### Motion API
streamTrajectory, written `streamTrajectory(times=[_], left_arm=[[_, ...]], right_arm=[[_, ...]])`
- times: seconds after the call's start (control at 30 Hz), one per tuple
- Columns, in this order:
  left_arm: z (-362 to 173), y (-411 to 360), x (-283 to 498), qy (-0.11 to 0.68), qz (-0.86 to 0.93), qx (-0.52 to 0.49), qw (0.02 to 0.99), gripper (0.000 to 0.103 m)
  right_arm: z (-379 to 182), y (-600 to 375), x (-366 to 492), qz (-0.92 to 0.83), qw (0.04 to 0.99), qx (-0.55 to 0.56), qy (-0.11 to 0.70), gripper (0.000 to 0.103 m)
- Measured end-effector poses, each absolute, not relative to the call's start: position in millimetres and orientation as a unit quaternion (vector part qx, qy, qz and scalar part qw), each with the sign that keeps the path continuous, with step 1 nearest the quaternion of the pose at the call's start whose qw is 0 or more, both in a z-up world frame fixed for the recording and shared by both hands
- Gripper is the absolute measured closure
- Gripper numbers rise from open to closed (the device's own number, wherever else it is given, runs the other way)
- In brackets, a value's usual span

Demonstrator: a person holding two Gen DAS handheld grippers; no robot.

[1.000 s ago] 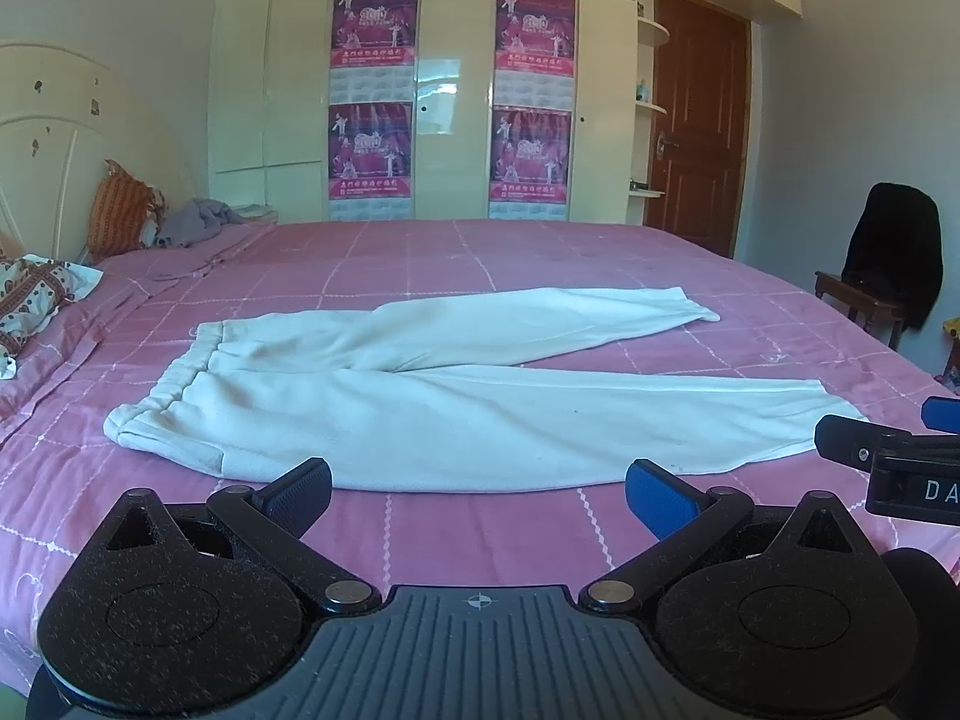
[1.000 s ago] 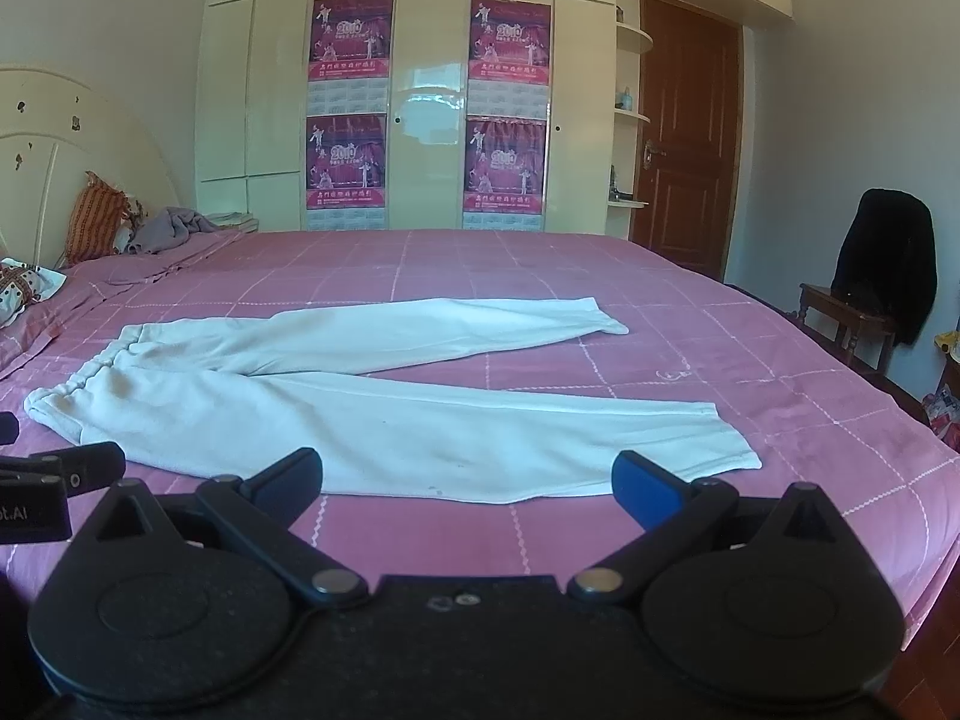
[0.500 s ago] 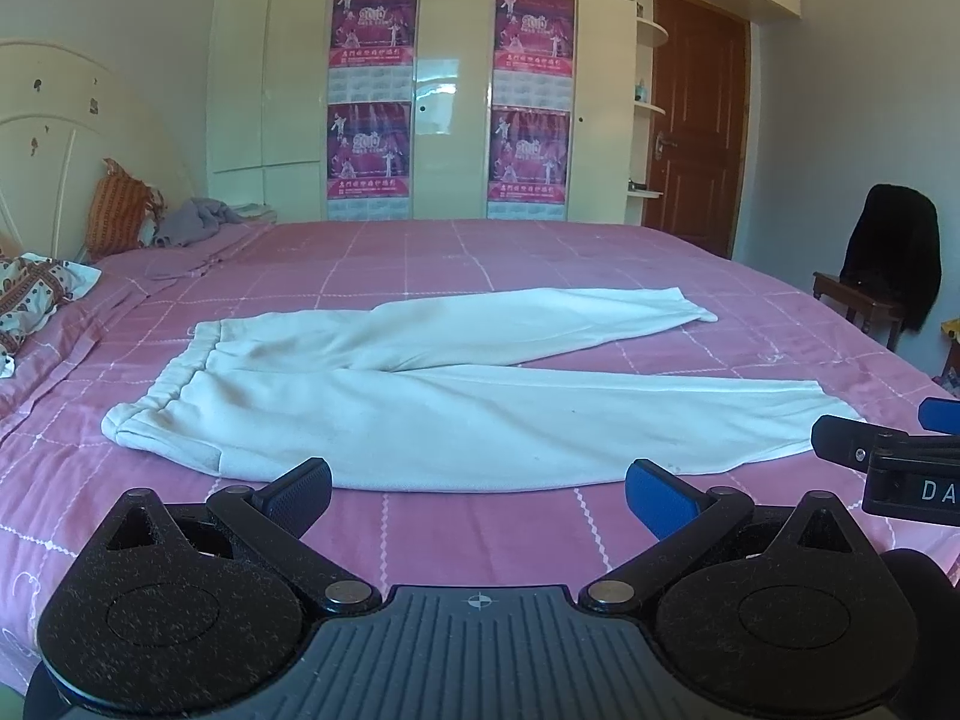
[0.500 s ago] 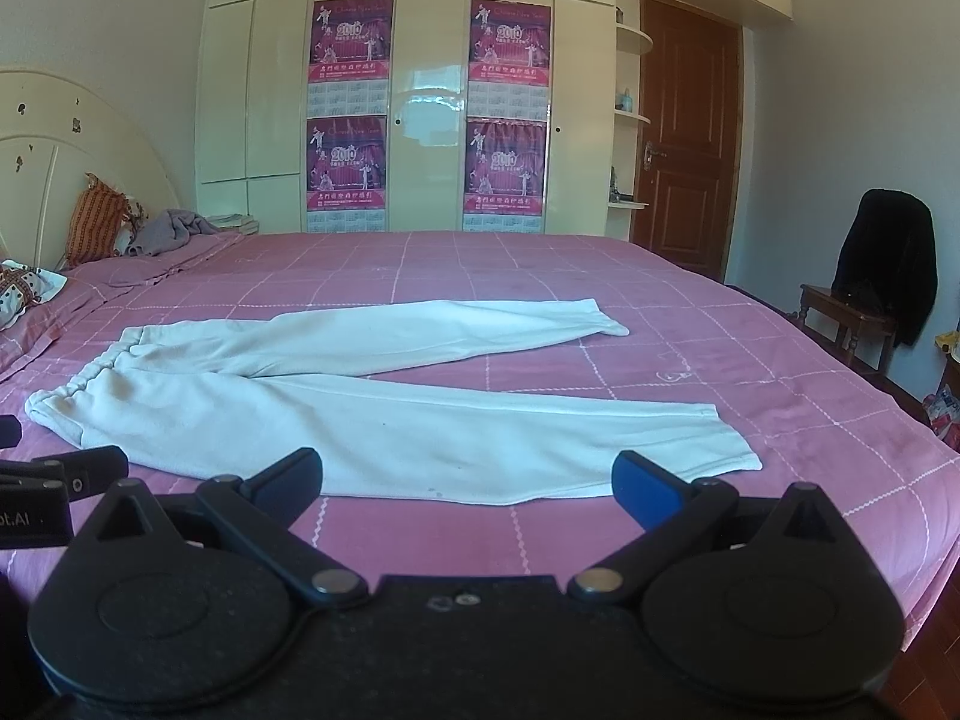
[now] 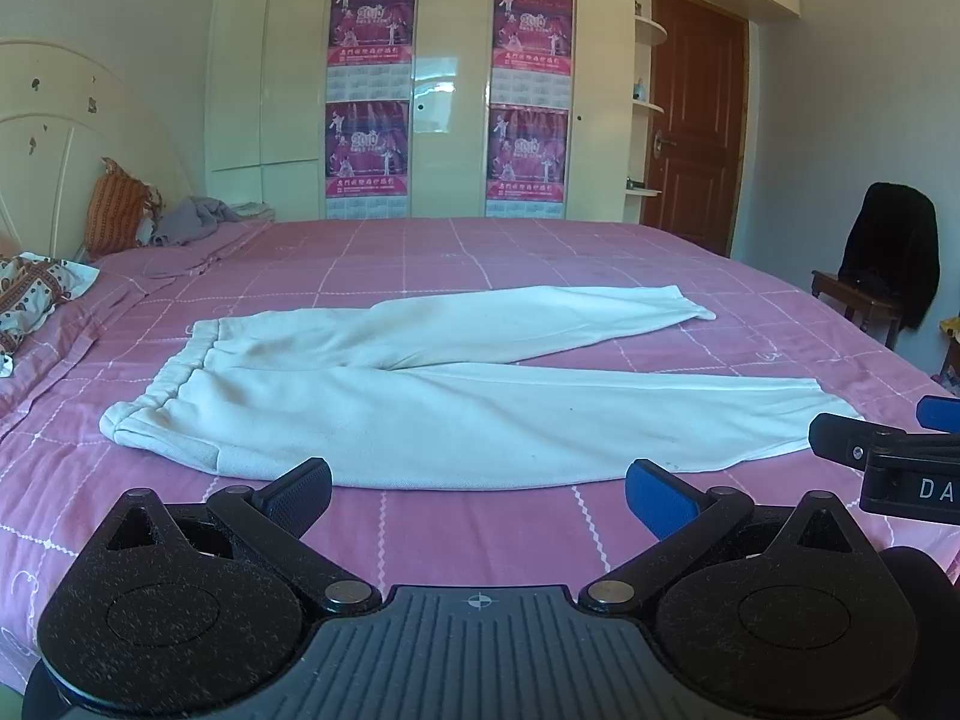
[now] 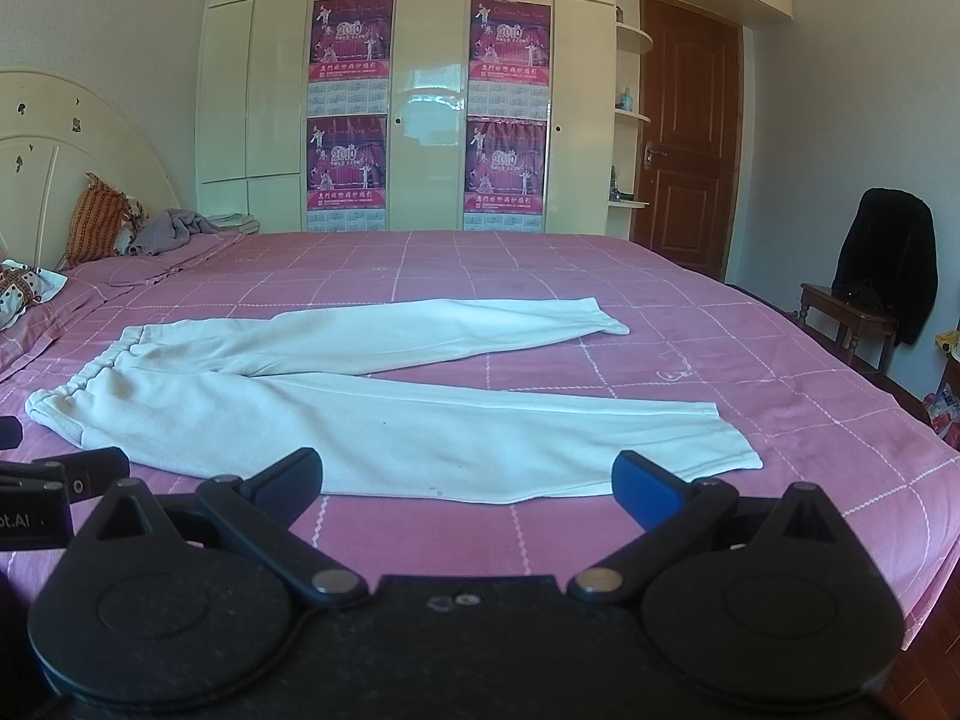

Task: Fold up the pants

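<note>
White sweatpants (image 5: 432,414) lie flat on the pink checked bedspread (image 5: 540,252), waistband at the left, both legs spread out to the right. In the right wrist view the same pants (image 6: 384,420) run across the middle. My left gripper (image 5: 480,495) hovers open just short of the near leg's lower edge, nothing between its fingers. My right gripper (image 6: 468,480) is open too, near the cuff end of the near leg. The right gripper's tip (image 5: 888,450) shows at the left view's right edge.
Pillows (image 5: 114,210) and a grey cloth (image 5: 192,219) lie at the headboard end on the left. A chair with a dark jacket (image 5: 894,252) stands right of the bed. Wardrobe doors with posters (image 5: 372,96) and a brown door (image 5: 696,120) are behind.
Both views have drifted very slightly; the pants lie as before and both grippers stay open.
</note>
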State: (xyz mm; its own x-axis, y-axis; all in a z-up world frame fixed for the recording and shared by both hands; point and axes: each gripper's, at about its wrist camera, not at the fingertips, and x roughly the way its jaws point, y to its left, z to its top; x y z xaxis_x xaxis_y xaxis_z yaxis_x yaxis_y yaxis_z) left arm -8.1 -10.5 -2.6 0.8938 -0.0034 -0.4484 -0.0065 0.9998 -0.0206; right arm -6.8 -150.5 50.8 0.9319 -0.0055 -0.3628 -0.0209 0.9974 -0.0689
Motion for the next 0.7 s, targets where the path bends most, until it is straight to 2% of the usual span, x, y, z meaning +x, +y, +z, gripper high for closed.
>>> streamTrajectory(times=[0.7], left_arm=[[-2.8, -13.5, -8.1, 0.230, 0.002, -0.011, 0.973, 0.000]], right_arm=[[51.0, -149.9, -6.8, 0.004, 0.982, -0.036, 0.185, 0.000]])
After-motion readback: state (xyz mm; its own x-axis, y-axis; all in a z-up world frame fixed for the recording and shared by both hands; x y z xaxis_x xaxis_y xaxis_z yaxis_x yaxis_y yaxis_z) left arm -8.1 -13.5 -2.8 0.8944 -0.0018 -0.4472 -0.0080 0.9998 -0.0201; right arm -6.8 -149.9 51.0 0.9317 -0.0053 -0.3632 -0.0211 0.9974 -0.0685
